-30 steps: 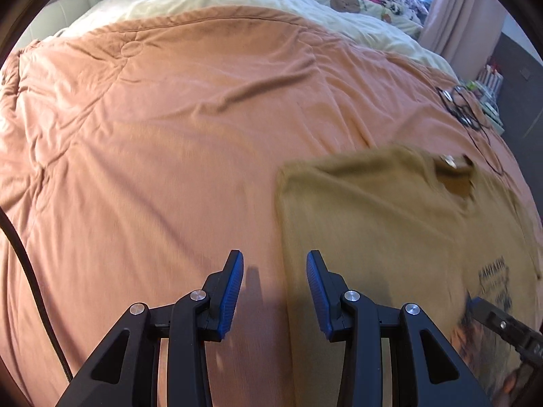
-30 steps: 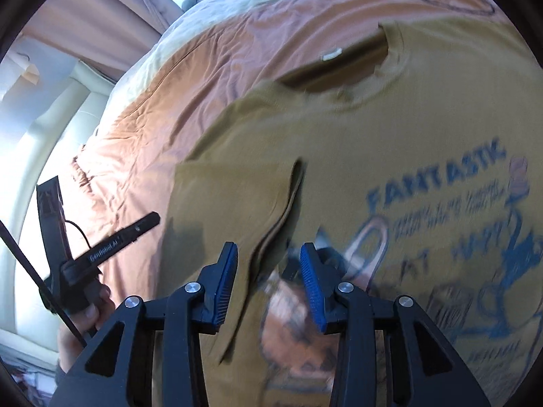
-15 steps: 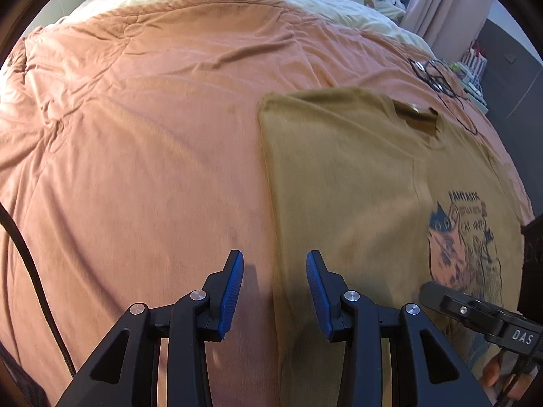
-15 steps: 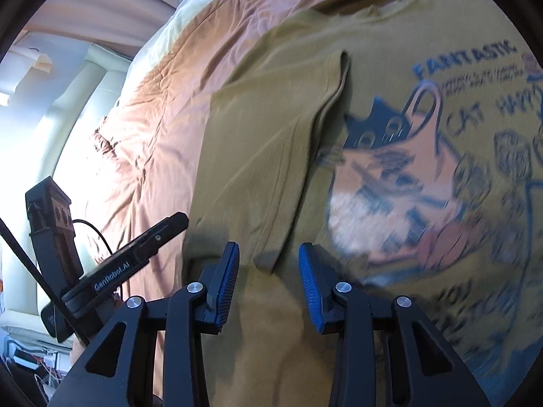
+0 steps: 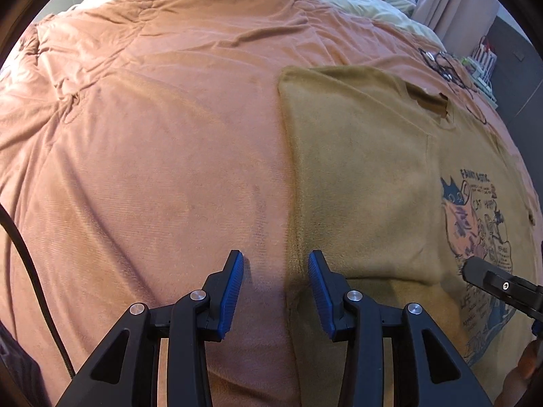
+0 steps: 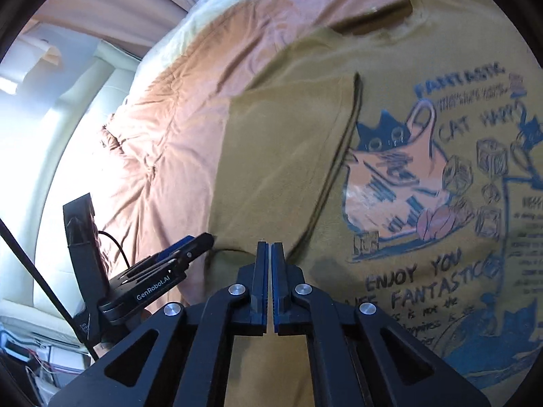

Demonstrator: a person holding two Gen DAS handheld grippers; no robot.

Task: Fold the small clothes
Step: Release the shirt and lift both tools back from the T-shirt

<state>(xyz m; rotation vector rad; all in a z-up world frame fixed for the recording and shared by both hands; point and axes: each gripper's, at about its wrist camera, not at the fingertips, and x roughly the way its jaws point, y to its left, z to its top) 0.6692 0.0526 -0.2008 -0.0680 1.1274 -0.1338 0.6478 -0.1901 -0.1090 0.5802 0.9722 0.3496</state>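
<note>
Mustard t-shirt [image 6: 390,271] lies flat on the bed [image 5: 152,152], sleeve folded in; left tool [image 5: 275,291] gapes empty over its edge, right tool [image 6: 270,254] is pinched closed on nothing.

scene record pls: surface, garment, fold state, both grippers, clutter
surface: bed with orange blanket
garment: mustard T-shirt, printed side up, flat on the blanket
fold state: left sleeve flap folded in over the body, ending beside the cat print; rest unfolded
left gripper: open, jaws astride the shirt's folded side edge, not pinching it
right gripper: shut, over the shirt below the flap; no cloth visible between the pads
clutter: black cables on the blanket beyond the collar
</note>
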